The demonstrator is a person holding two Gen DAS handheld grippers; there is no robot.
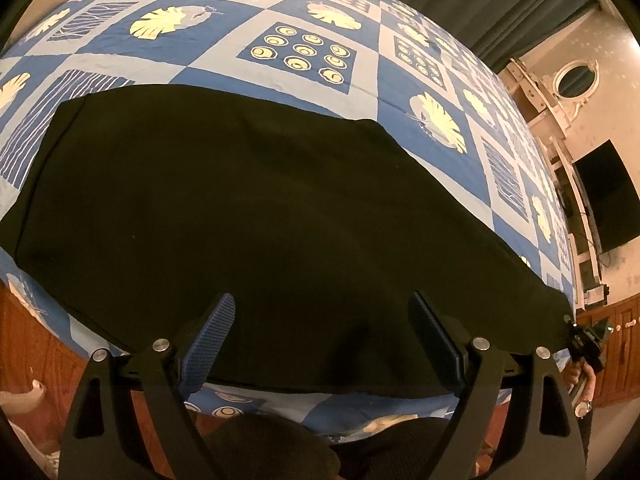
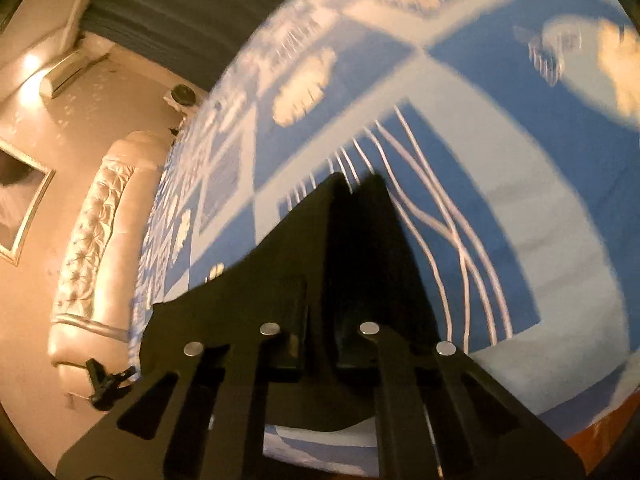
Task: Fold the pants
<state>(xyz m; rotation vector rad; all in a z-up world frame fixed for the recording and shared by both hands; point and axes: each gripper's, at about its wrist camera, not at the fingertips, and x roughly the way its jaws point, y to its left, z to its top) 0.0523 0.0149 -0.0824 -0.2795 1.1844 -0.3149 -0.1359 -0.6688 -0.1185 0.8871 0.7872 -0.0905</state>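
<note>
Black pants (image 1: 256, 208) lie spread flat across a blue patterned bedspread (image 1: 224, 60). My left gripper (image 1: 324, 308) is open, its blue-padded fingers (image 1: 210, 340) wide apart over the pants' near edge, holding nothing. In the right wrist view my right gripper (image 2: 352, 184) is shut on a fold of the black pants (image 2: 256, 300), which drapes from the fingers down to the left over the bedspread (image 2: 520, 220). The right gripper also shows in the left wrist view (image 1: 588, 340), at the pants' far right corner.
A padded cream headboard (image 2: 96, 240) runs along the bed's left side. A dark curtain (image 1: 480, 0) hangs behind the bed. A black screen (image 1: 612, 200) and white mirror frame (image 1: 576, 80) stand at right. Wooden cabinets (image 1: 616, 352) sit low.
</note>
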